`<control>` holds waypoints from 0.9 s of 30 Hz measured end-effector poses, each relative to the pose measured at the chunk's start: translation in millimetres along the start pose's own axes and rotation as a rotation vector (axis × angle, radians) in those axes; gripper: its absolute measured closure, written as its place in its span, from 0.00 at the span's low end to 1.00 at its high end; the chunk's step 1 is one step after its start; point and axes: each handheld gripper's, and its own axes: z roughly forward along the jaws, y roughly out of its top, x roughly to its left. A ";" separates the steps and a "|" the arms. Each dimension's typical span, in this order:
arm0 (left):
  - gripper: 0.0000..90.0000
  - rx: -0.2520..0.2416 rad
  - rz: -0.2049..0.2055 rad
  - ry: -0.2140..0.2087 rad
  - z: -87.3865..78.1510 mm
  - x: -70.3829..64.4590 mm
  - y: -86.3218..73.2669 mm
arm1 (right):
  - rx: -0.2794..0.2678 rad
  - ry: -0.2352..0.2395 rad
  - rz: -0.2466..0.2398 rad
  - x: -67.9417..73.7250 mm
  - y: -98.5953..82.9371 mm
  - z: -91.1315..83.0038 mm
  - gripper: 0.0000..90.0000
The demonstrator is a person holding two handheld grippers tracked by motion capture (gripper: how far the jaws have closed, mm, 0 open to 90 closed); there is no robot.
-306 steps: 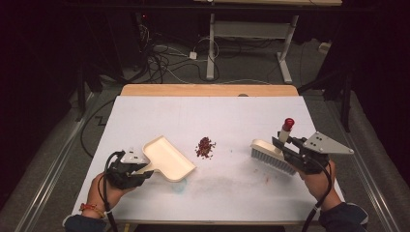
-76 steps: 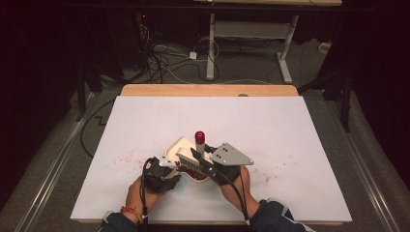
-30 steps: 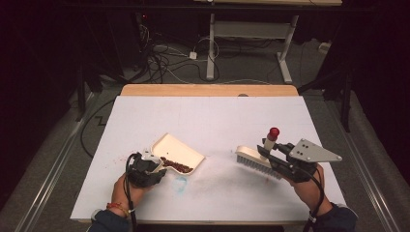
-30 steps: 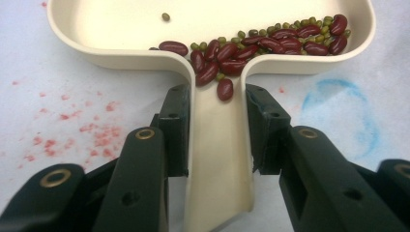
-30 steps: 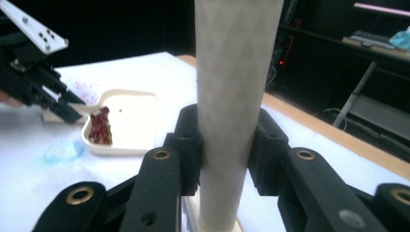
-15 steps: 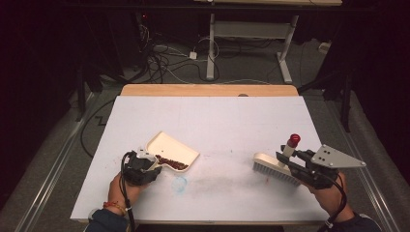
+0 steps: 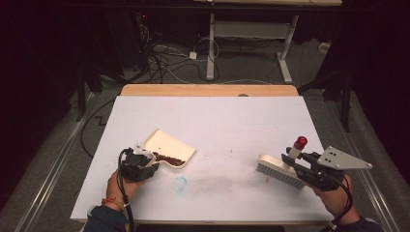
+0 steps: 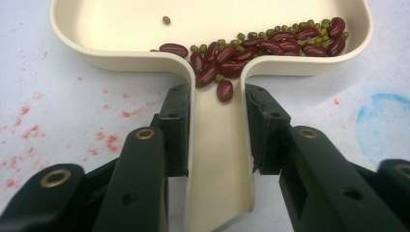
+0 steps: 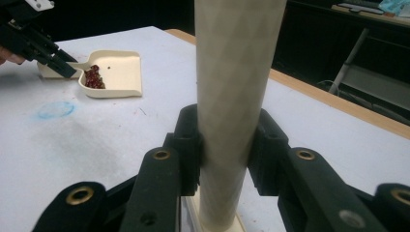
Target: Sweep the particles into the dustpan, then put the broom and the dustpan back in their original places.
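A cream dustpan [image 7: 170,147] lies on the white table at the left, and my left gripper [image 7: 143,158] is shut on its handle [image 8: 220,159]. Red kidney beans and small green beans [image 8: 251,48] are heaped at the pan's near wall, one sliding into the handle channel; they also show in the high view as a dark pile [image 7: 168,159]. At the right, my right gripper [image 7: 296,166] is shut on the cream, red-tipped handle [image 9: 232,96] of a brush [image 7: 279,171], whose bristles rest on the table. The dustpan [image 9: 116,72] shows far off in the right gripper view.
A blue circular smudge [image 7: 180,183] and faint grey smear mark the table between the two hands. Red stains [image 8: 29,130] dot the surface beside the pan. A wooden strip [image 7: 208,90] edges the far side; cables and desk legs lie on the floor beyond.
The beans that lay loose mid-table are now in the dustpan. The brush has swept left, then pulled back to the right; the dustpan has drawn left and slightly nearer.
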 end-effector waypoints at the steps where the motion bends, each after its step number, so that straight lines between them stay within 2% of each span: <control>1: 0.71 0.000 -0.002 0.000 -0.4 0.9 0.3 | 0.002 -0.001 -0.004 0.3 0.0 -0.3 0.77; 13: 0.71 -0.014 -0.045 0.036 -2.1 9.8 2.6 | 0.004 0.009 -0.008 1.4 1.9 -5.2 0.77; 14: 0.71 -0.014 -0.060 0.033 -1.1 10.9 2.9 | 0.003 0.013 -0.009 1.1 3.3 -5.9 0.77; 19: 0.71 -0.017 -0.072 0.054 2.6 10.9 5.0 | 0.006 0.039 -0.010 -1.5 5.6 -5.9 0.77; 23: 0.71 -0.021 -0.100 0.075 6.3 11.4 8.9 | 0.021 0.072 -0.003 -2.8 8.1 -2.7 0.77; 24: 0.71 -0.024 -0.110 0.077 7.9 11.1 10.4 | 0.026 0.106 0.002 -3.2 10.0 -0.3 0.77; 27: 0.71 -0.020 -0.124 0.091 13.5 8.3 15.1 | 0.047 0.151 -0.004 -4.4 13.0 6.2 0.77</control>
